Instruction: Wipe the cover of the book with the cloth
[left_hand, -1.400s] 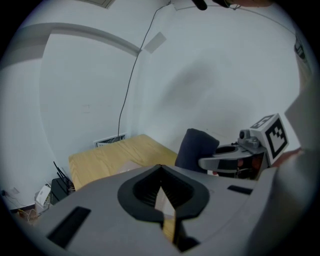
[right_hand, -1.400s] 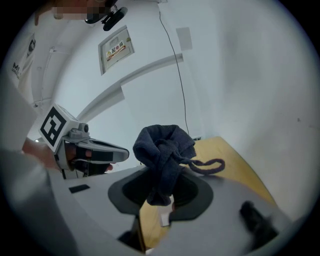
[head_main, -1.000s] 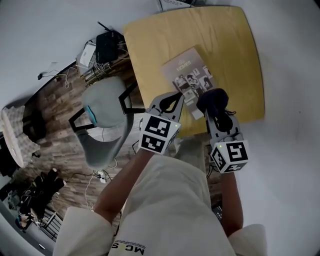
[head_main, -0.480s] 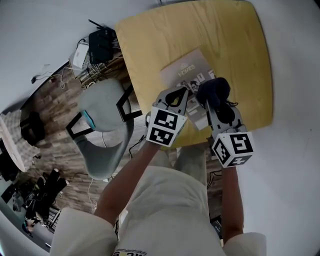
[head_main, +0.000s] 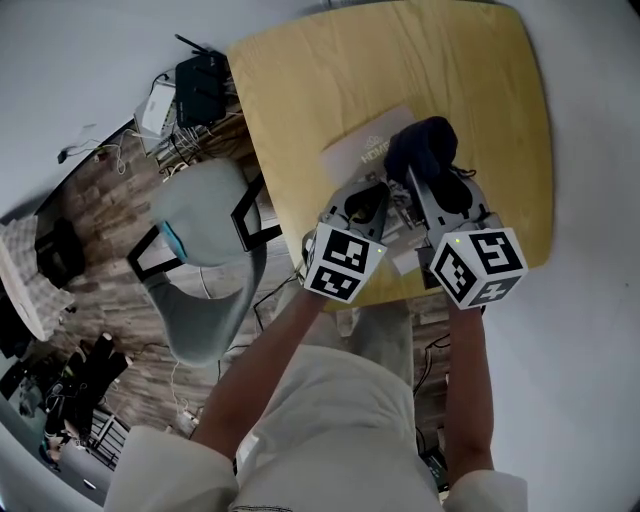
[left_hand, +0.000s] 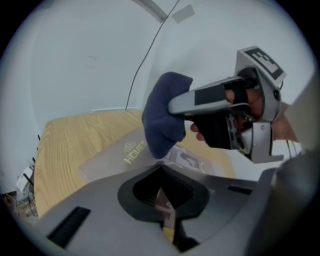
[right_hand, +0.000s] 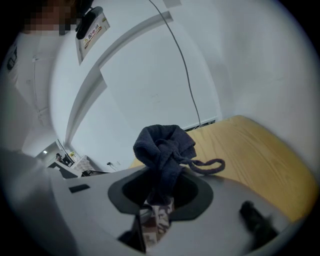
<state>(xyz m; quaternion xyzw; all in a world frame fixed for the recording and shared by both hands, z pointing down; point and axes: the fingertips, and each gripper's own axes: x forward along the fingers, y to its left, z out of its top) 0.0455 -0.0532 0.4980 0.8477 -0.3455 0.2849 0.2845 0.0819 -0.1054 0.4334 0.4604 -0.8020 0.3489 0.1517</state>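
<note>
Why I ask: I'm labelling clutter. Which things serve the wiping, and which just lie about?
In use: book, cloth, right gripper shut on the cloth, left gripper over the book, table.
Lying about: chair, router, cables.

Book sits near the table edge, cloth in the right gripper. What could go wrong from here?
1. The book lies close to the near edge of the table. A stroke toward the person could slide it off. The left gripper has its jaws together, and I can't tell whether it pins the book.
2. The cloth is bunched in the right gripper, so little of it may touch the cover, and its loose loop could snag.
</note>
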